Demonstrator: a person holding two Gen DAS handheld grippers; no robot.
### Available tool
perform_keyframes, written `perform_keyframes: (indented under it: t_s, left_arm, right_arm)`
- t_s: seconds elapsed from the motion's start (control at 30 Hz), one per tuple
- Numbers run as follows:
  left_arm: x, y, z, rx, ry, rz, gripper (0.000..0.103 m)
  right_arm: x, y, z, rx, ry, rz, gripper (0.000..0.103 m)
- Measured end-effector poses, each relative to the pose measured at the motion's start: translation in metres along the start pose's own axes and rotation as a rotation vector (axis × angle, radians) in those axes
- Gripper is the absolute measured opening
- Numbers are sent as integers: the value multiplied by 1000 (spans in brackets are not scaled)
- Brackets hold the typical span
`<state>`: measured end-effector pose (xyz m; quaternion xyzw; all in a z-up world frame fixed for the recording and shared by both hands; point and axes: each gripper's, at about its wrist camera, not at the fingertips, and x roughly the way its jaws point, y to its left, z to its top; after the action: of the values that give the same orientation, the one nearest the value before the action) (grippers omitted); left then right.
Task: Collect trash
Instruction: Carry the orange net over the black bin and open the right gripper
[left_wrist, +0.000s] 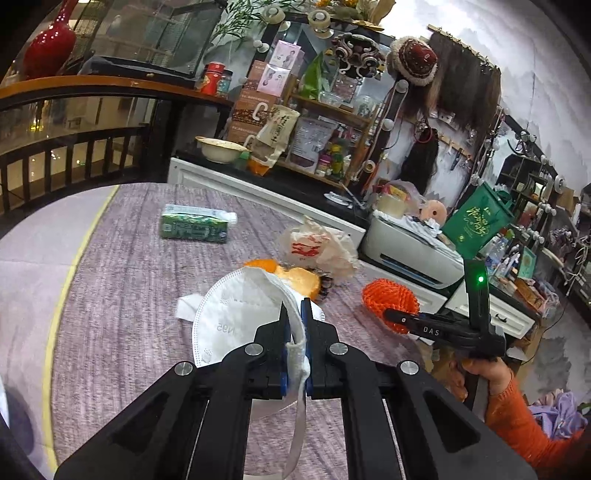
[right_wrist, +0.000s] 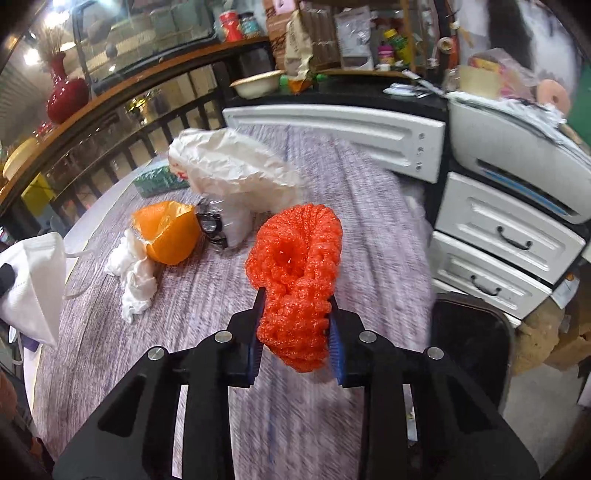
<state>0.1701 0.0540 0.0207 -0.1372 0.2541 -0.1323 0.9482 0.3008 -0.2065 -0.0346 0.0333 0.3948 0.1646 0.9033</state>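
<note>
Orange foam netting (right_wrist: 295, 280) sits clenched in the right gripper (right_wrist: 297, 325) above the table's (right_wrist: 369, 206) right edge, the dark bin (right_wrist: 469, 332) just right, while the left gripper (left_wrist: 294, 332) pinches the white mask (left_wrist: 236, 317) farther left.

Light: even indoor light, fairly bright, a little cool.
Sources: bright lamps glow at the upper left of the right wrist view.
Glare: highlights on the red vase (right_wrist: 64, 98) and the glass railing (left_wrist: 66, 122).
Shadows: soft and faint on the purple tablecloth (left_wrist: 122, 295).
Blur: the tablecloth streaks in the right wrist view; the left is sharper.
Distortion: strong fisheye bending, dark corners.
</note>
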Motion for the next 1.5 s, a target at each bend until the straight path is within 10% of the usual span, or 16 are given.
perform_keyframes:
  t_s: [0.47, 0.93, 1.13, 1.5]
  left_arm:
    - [36, -72, -3, 31, 27, -174, 6]
    - [65, -125, -5, 54, 64, -279, 6]
    - [76, -141, -12, 70, 98, -308, 6]
    - [99, -174, -30, 121, 178, -373, 6]
  right_arm:
    - [-47, -79, -46, 163, -89, -160, 30]
    - [-2, -148, -102, 330, 68, -260, 30]
    - [24, -167, -125, 406, 119, -295, 71]
    - [0, -169, -134, 439, 104, -302, 75]
